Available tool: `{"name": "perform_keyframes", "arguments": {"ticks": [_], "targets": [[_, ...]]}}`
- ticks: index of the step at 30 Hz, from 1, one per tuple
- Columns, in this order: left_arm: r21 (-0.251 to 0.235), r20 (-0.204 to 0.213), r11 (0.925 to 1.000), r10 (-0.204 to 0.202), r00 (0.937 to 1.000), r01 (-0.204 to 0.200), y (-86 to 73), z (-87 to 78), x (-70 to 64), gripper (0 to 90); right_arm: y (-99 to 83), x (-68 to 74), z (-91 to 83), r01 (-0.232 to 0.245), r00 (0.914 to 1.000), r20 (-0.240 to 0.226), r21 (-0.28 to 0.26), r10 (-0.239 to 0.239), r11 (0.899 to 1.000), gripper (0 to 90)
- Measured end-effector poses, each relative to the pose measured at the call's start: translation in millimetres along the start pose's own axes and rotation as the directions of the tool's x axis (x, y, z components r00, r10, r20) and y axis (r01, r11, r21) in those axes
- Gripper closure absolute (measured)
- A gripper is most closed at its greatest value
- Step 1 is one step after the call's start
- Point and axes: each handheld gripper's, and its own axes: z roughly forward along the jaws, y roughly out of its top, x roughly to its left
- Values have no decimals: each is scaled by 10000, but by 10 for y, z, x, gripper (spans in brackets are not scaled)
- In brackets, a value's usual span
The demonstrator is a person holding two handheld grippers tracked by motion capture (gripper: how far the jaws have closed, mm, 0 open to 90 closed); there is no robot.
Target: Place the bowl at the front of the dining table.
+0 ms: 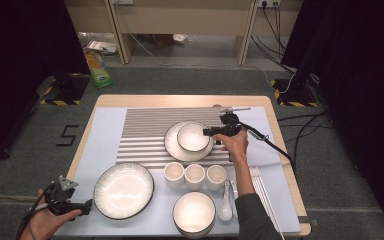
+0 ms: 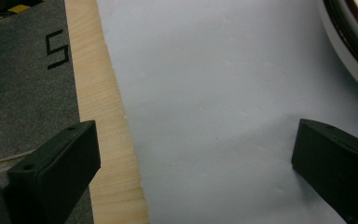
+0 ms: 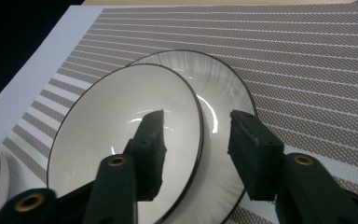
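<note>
i found my right gripper (image 1: 211, 132) at the far middle of the table (image 1: 190, 100), over the striped mat (image 1: 145, 131). its jaws stood apart and straddled the near rim of the small bowl (image 1: 193, 137): in the right gripper view one jaw sat inside the small bowl (image 3: 121, 135) and the other outside it, over the plate (image 3: 223, 93) beneath. i could not tell whether either jaw touched the rim. the small bowl rested upright on the plate (image 1: 172, 145), set toward its right side.

my left gripper (image 1: 85, 207) was held at the near left corner of the table, just beside the large ribbed plate (image 1: 123, 190). in the left gripper view its jaws were wide apart with nothing between them, above the pale blue cloth (image 2: 214, 93) and the wooden table edge (image 2: 102, 116), with the large ribbed plate's dark rim (image 2: 354, 37) at the upper right.

three cups (image 1: 195, 176) stood in a row near the middle, a second bowl (image 1: 194, 212) at the near edge, a spoon (image 1: 225, 205) just beside it.
</note>
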Motion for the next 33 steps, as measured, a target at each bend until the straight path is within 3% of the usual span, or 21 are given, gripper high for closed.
{"name": "perform_keyframes", "arguments": {"ticks": [6,9,25,33], "targets": [[-13,-43,10000,-9,10000,9,-2,-1,-3,0,-61,18,-174,361,9993,-29,-30,-362,9993,483],[-32,-44,10000,-21,10000,21,-4,0,-3,0,-108,26,-254,559,9981,262,50,-560,9984,473],[-47,-45,10000,-26,10000,26,-7,0,-3,0,-308,122,-266,1332,9905,278,550,-1349,9896,469],[-39,-65,10000,-16,10000,16,-6,-1,-6,0,-358,151,-232,1415,9888,394,602,-1440,9881,458]]}}
